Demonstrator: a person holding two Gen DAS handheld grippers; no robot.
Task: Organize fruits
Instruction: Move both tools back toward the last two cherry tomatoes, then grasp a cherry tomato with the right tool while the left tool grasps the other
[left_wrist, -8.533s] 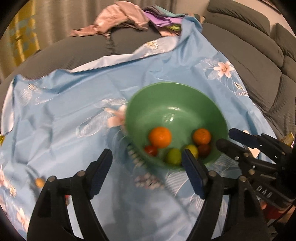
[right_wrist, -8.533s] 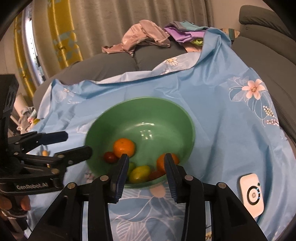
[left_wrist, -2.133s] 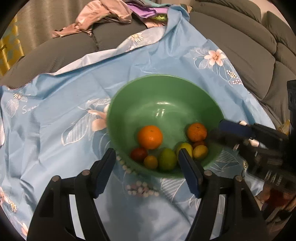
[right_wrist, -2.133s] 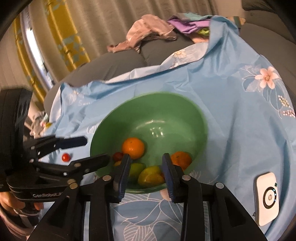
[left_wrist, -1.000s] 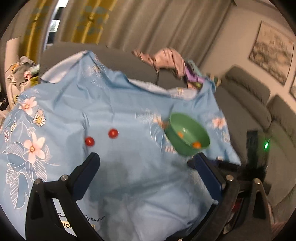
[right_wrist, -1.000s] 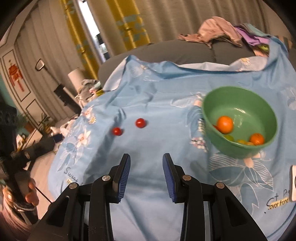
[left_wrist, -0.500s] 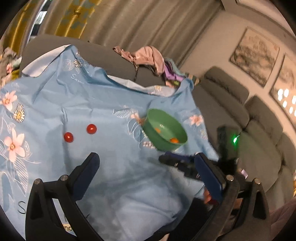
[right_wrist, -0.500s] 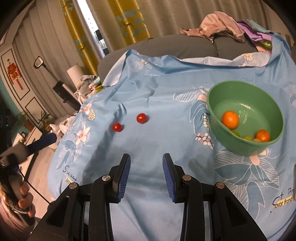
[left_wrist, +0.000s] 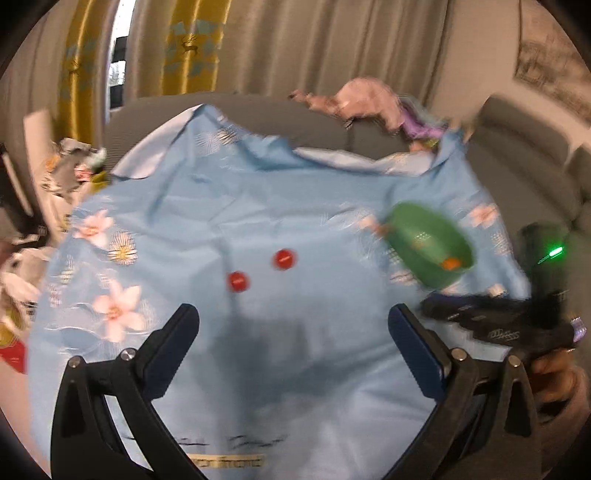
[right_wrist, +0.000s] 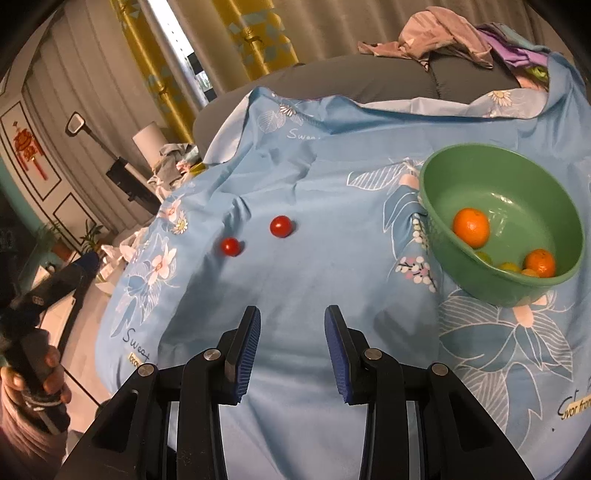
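Well ahead of right hand-held gripper (right_wrist: 291, 334): two tomatoes (right_wrist: 281, 226).

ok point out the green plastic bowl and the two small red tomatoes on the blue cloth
green plastic bowl (right_wrist: 517, 291): right wrist view, near outer wall
nearer small red tomato (right_wrist: 231, 246): right wrist view, its middle
farther small red tomato (right_wrist: 280, 226): right wrist view, its middle

Grey sofa (right_wrist: 332, 79) draped with a light-blue floral sheet (right_wrist: 314, 266). Ahead of the right claw and slightly left, 2 red cherry tomatoes (right_wrist: 281, 226) (right_wrist: 231, 246) near each other on the sheet. Ahead and to the right, a green bowl (right_wrist: 436, 225) resting on the sheet, well apart from the tomatoes. Far beyond, crumpled clothes (right_wrist: 439, 31) heaped on the sofa.
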